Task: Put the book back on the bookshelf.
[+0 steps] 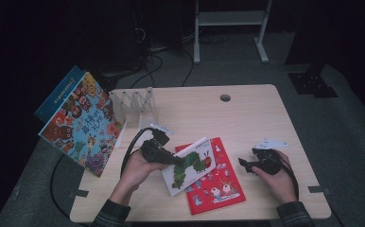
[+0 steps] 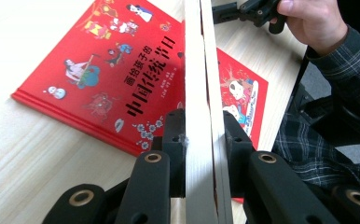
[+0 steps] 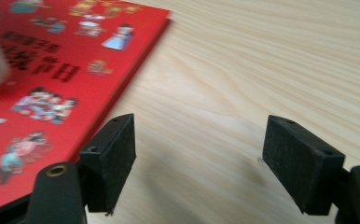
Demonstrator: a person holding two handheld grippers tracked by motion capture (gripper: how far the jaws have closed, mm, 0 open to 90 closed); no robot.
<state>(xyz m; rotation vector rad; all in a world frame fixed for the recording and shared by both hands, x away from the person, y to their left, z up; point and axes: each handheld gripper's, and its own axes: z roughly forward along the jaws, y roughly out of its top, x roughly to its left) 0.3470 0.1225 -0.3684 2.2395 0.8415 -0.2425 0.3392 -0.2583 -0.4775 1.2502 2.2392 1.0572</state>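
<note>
Left hand-held gripper [image 1: 173,160] came in from lower left, forearm angled toward table centre, jaws pointing right. It pinched the white caterpillar book [image 1: 190,165] by its left edge; in the left gripper view the pads [image 2: 176,140] pressed both sides of the book's edge [image 2: 199,93]. That book sat tilted, overlapping the red book [image 1: 216,182], which lay flat on the table [image 1: 247,113]. Right hand-held gripper [image 1: 243,164] was held low over the table, just right of the red book, jaws spread and pointing left at it, nothing between them; bare wood showed between its pads [image 3: 110,158].
</note>
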